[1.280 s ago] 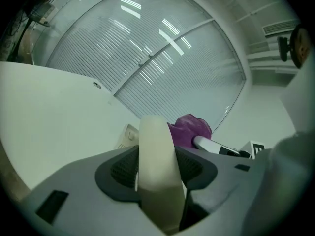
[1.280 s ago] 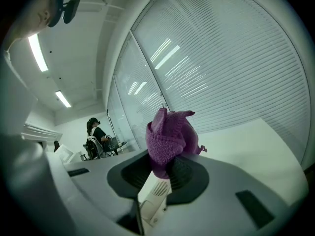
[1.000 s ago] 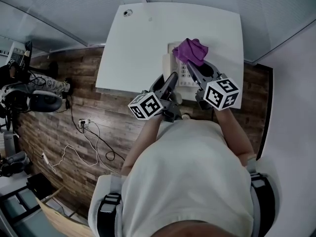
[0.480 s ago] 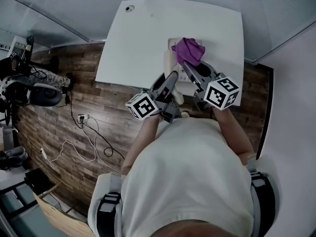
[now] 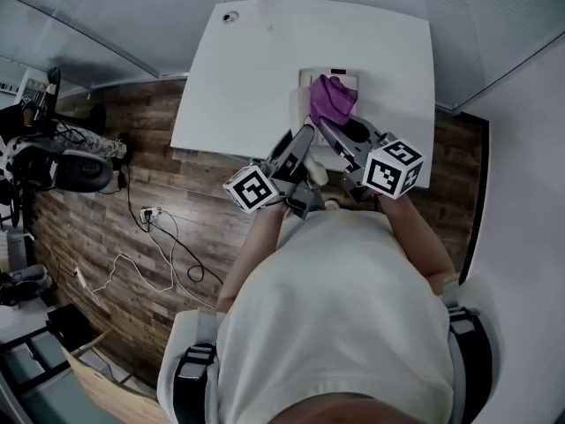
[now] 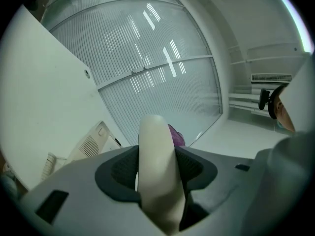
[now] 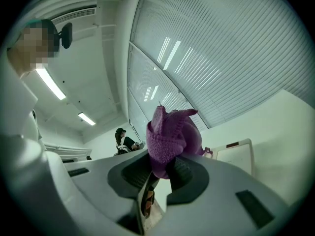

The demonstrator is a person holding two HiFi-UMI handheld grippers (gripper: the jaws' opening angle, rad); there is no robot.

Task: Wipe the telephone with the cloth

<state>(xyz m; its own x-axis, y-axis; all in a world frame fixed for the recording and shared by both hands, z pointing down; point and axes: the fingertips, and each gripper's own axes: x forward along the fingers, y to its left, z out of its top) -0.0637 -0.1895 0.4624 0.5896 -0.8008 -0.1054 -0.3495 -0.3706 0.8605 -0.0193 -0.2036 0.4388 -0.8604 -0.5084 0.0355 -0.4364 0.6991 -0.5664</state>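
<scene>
Jaws of the right gripper (image 7: 164,170) tight on a purple cloth (image 7: 173,137)

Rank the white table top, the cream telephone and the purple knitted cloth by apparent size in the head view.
1. White table top, by far the largest.
2. Cream telephone, though partly hidden behind the cloth.
3. Purple knitted cloth, clearly smallest.

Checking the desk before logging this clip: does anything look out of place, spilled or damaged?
Nothing looks spilled or damaged. Only the cream handset is off the telephone, clamped in the left tongs, while the right tongs hold the purple cloth over it.
</scene>
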